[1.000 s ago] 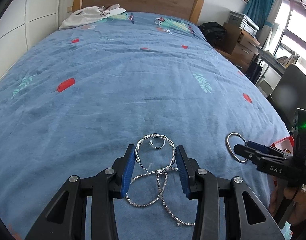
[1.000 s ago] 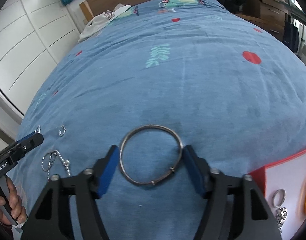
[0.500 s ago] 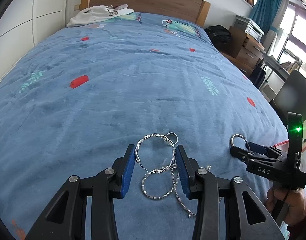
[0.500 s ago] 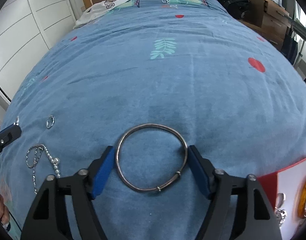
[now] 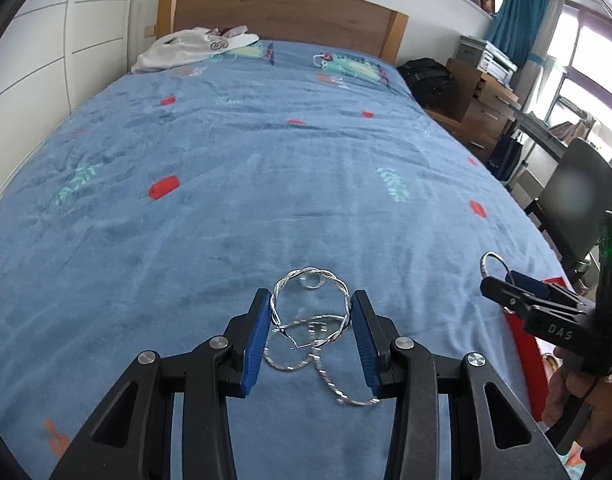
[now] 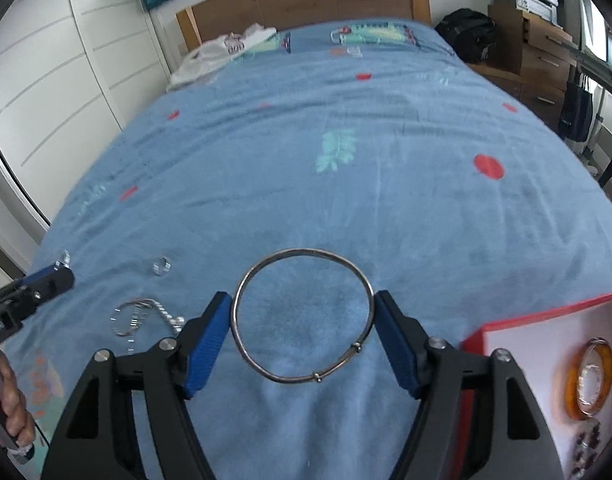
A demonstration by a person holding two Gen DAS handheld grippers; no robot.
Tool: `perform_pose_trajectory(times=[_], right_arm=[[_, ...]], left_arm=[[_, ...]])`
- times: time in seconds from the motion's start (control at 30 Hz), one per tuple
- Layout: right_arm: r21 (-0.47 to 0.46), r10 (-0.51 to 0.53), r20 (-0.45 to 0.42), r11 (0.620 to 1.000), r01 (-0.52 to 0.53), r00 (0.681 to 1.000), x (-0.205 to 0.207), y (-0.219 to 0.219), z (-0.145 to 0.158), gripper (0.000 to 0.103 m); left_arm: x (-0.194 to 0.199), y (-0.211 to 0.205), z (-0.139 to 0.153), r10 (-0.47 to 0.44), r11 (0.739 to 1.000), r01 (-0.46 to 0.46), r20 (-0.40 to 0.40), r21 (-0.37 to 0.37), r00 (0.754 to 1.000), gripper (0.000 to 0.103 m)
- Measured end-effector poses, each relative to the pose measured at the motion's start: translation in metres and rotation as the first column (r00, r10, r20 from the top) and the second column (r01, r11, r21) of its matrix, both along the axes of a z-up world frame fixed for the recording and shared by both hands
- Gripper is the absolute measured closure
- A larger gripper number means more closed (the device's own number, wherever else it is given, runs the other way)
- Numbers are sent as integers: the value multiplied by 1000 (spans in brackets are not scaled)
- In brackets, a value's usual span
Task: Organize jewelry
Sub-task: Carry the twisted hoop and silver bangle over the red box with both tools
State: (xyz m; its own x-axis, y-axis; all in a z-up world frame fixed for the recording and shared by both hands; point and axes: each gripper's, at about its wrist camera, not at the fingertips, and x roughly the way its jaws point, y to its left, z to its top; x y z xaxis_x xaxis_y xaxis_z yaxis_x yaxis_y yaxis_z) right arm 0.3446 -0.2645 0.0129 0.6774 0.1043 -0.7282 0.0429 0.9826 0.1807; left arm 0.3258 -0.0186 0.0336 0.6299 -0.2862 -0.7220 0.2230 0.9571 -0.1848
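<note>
My left gripper [image 5: 312, 310] is shut on a twisted silver hoop [image 5: 289, 277], held upright above the blue bedspread [image 5: 265, 200]. Under it lie a plain hoop [image 5: 285, 366], a beaded chain [image 5: 346, 398] and a small ring [image 5: 312, 282]. My right gripper [image 6: 301, 300] is shut on a large thin bangle [image 6: 306, 251], held clear of the bed. It also shows at the right of the left wrist view, right gripper [image 5: 522, 292] with the bangle [image 5: 490, 258]. The left gripper [image 6: 45, 284] appears at the left edge of the right wrist view.
A red tray [image 6: 546, 312] with a white lining lies at the bed's near right and holds an orange bangle [image 6: 592, 376] and small dark pieces. A white garment [image 5: 193, 46] lies by the headboard. Drawers [image 5: 486, 96] and a black chair [image 5: 578, 184] stand right of the bed.
Both grippers have risen off the bedspread with their pieces, the left with the twisted hoop, the right with the bangle. The loose hoop, chain and ring stay on the bed.
</note>
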Motion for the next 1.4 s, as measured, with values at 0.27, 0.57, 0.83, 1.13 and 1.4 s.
perform_pose_trajectory(times=[0.27,0.57,0.83,1.13,1.4], right_arm=[[-28,-54,46,998,55,997,-66,-43,43,33],[-83,-163,71,982,169,984,-138,-119,72,33],[-101,-134,6,986,134,991,-165,-163,46,33],[-79,-86,-79,994,80,993,-179,-190,-13,33],[-67,-8,-92,998,2,996,-168,-201,-33,33]], left_arm=[[-28,-40,30,-79,997,79,29,-13,996,63],[-55,-110,50,-198,980,199,42,-27,979,63],[-64,-194,39,-316,948,317,11,-40,949,63],[-57,-283,-6,-418,909,417,-67,-22,906,63],[-28,-333,-47,-458,886,463,-133,12,879,63]])
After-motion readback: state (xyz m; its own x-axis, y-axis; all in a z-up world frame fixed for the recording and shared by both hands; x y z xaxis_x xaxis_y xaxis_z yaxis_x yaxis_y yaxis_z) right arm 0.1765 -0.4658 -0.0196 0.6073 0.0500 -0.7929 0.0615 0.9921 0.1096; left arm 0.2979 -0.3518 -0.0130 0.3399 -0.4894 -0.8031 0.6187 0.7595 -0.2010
